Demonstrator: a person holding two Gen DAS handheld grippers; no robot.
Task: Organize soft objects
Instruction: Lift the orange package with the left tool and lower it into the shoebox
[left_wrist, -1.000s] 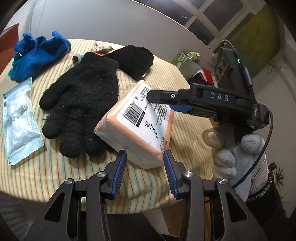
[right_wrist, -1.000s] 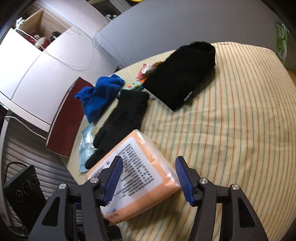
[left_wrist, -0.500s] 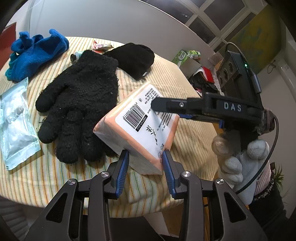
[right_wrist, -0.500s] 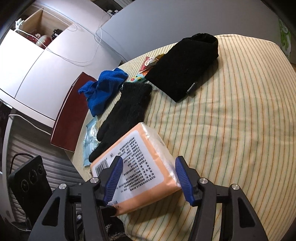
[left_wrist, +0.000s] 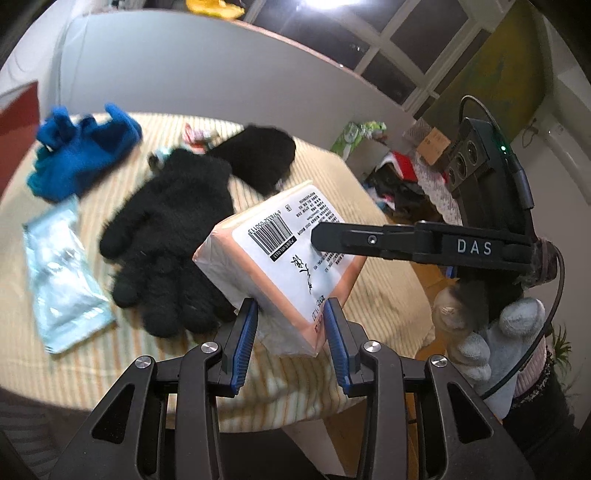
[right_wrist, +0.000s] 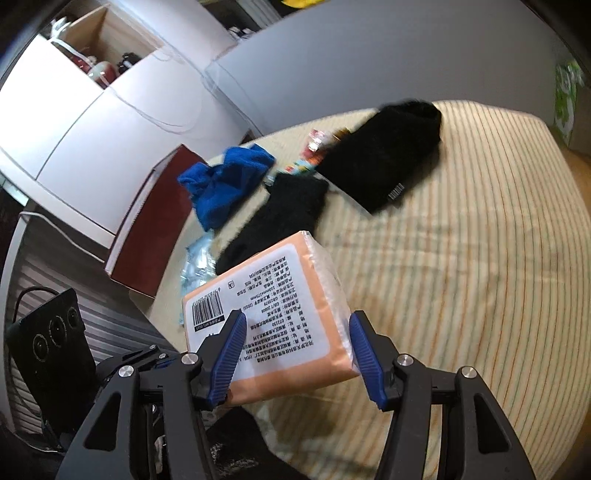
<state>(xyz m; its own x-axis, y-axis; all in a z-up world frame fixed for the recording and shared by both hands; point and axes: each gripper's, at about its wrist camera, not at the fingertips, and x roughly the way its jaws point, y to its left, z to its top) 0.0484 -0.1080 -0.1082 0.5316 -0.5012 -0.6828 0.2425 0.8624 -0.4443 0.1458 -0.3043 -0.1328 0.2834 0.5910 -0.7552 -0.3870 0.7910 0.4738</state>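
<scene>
Left wrist: tissue pack (left_wrist: 284, 254) between tools.

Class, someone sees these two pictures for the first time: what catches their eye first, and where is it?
First, the orange tissue pack, lifted clear of the striped tablecloth and gripped by both the left tool and the right tool. Behind it lie a black glove and blue gloves.

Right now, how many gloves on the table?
2, counting clear gloves: a black glove mid-table beside the tissue pack, and a blue glove at the far left. The bunched blue one may hide another.
</scene>
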